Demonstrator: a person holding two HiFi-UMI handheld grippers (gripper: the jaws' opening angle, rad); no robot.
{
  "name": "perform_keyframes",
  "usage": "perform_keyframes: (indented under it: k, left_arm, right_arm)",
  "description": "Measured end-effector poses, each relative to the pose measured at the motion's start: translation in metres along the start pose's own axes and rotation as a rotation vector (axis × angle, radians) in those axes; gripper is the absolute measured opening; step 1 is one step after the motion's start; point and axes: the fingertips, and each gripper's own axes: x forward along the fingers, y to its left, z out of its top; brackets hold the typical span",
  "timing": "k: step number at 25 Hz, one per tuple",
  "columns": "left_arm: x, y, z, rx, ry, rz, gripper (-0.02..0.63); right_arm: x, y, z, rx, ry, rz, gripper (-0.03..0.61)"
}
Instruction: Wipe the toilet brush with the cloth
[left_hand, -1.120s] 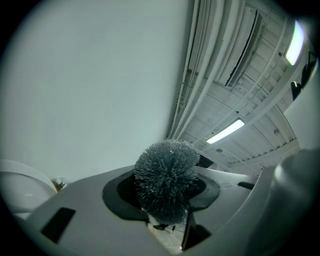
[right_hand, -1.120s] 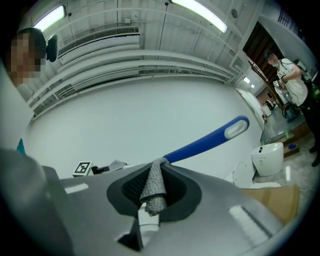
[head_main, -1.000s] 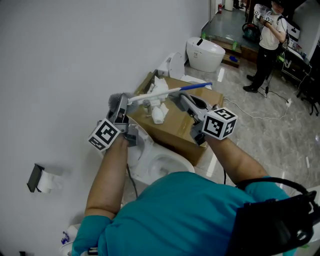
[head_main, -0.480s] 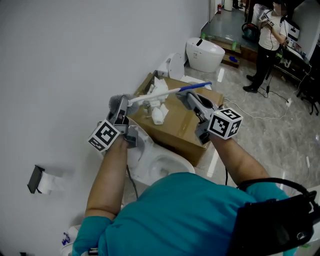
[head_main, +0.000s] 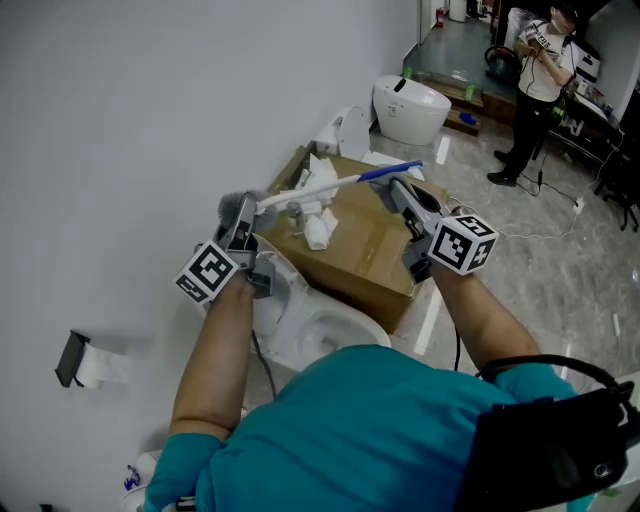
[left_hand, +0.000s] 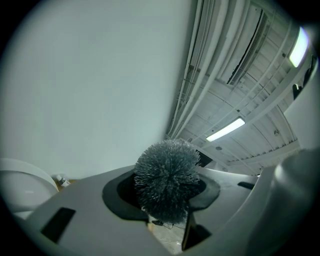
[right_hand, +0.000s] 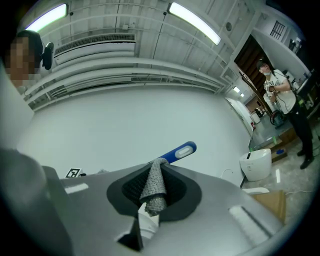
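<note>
White wall (head_main: 150, 120) filled the left of the head view, with a cardboard box (head_main: 365, 255) standing against a toilet (head_main: 325, 330) below it. Over the box the toilet brush (head_main: 320, 184) lay nearly level in the air. The left gripper (head_main: 240, 212) had it by the bristle head (head_main: 229, 199) close to the wall. The white handle ran out to its blue tip (head_main: 398, 171), where the right gripper (head_main: 398, 192) met it. Crumpled white paper (head_main: 318, 228) lay on the box under the handle. (A person (head_main: 540, 75) stood well off across the room, no part of the job.)

From the left gripper view, the grey bristle head sat squarely between the jaws, which were clamped on it, with wall and ceiling behind.

From the right gripper view, the jaws were pinched on a grey cloth (right_hand: 152, 186), folded over what looked like the white handle passing between them. The blue tip stood just beyond the cloth.

The step in hand seemed to be the wipe along the handle, near its far end. Done well, it would call for a firm, unmoving left grip, since springy bristles could let the brush pivot under any sideways push. The right pinch would want to be snug yet loose enough for the cloth to slide, with strokes along the handle's own line. Re-wrapping the cloth would then catch the underside.
</note>
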Motion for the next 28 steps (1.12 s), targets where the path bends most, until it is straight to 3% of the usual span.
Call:
perform_keyframes:
  k: [18,25,28]
  left_arm:
    - [-0.003,-0.001,-0.006,-0.017,0.030,-0.011,0.178]
    - [-0.014,0.010,-0.013,-0.027,0.042,0.008,0.176]
    - [-0.030,0.026,-0.017,0.010,0.048,0.047,0.176]
  right_arm:
    - [-0.021,-0.040,0.038,-0.030,-0.084,-0.088,0.026]
    - [-0.035,-0.073,0.124,-0.097,-0.224,-0.160,0.026]
    - [-0.042,-0.066,0.120,-0.100,-0.178,-0.107,0.026]
